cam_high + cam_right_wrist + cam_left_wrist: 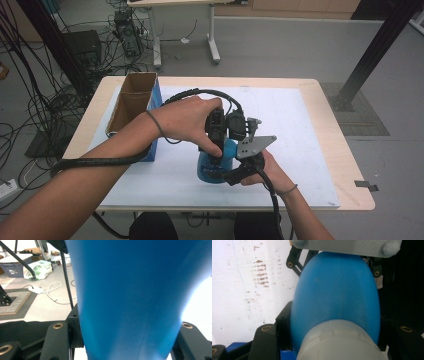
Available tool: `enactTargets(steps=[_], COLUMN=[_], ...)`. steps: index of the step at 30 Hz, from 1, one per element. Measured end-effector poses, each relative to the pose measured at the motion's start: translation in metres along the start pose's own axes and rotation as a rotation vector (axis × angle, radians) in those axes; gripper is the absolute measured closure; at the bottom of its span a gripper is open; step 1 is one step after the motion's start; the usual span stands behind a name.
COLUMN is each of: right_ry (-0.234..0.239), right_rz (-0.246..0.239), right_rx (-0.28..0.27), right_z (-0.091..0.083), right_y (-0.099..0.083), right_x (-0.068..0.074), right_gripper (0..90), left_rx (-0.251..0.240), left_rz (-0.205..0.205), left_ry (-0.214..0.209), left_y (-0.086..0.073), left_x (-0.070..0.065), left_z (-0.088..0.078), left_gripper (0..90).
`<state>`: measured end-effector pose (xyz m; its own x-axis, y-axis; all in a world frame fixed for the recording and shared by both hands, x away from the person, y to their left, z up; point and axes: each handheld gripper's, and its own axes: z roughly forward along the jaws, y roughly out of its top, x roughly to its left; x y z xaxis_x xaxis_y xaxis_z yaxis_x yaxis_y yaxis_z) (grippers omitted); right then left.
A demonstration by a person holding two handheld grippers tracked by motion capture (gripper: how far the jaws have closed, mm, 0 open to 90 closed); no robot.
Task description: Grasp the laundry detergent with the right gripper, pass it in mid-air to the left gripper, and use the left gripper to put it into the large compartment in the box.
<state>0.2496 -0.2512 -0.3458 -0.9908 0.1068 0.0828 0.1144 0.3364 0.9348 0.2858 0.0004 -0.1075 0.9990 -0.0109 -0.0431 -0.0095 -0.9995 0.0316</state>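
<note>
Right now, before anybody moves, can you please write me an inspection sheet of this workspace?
Surface: wooden table with a white mat on it; the left gripper view shows brown specks on the mat.
Job's things: blue bottle upright on the mat, pale cap end near the left gripper's camera.
Clutter: open cardboard box at the mat's left edge.
Grippers: left gripper shut on the bottle from above; right gripper shut on the bottle at its lower part.
Cables: black cable under the left forearm; another trails from the right gripper.
Surroundings: loose cables on the floor at left, second table behind, black post at right.
</note>
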Motion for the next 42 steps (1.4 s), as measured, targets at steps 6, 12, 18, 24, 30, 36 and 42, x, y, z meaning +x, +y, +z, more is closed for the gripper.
enactTargets(steps=[6, 12, 18, 24, 30, 36, 42], right_ry=[-0.001, 0.002, 0.000, 0.001, 0.002, -0.002, 0.001], right_rz=[-0.006, 0.003, -0.003, -0.002, -0.002, -0.006, 0.002], right_rx=[0.001, -0.001, 0.000, -0.001, -0.008, -0.005, -0.005], right_z=[0.0001, 0.0008, 0.0012, 0.0014, 0.0013, 0.0011, 0.0011], right_y=[0.0007, 0.0005, 0.0006, 0.0005, 0.0002, 0.0008, 0.0013], right_x=[-0.0004, -0.0003, -0.0005, -0.0004, -0.0004, -0.0003, 0.0003], right_gripper=[42.0, 42.0, 42.0, 41.9, 41.9, 42.0, 42.0], left_rx=[-0.003, 0.001, -0.007, -0.007, -0.010, -0.016, -0.017], left_rz=[-0.001, -0.001, 0.000, -0.002, -0.006, -0.004, -0.008], left_ry=[0.003, 0.001, 0.007, 0.004, 0.006, 0.013, 0.010], left_y=[-0.0009, -0.0007, -0.0024, -0.0029, -0.0033, -0.0044, -0.0052], left_x=[-0.0005, -0.0001, -0.0015, -0.0011, -0.0017, -0.0033, -0.0028], left_z=[0.0003, -0.0005, -0.0002, -0.0003, -0.0015, -0.0016, -0.0020], left_gripper=[37.8, 37.7, 37.8, 37.8, 37.8, 37.8, 37.9])
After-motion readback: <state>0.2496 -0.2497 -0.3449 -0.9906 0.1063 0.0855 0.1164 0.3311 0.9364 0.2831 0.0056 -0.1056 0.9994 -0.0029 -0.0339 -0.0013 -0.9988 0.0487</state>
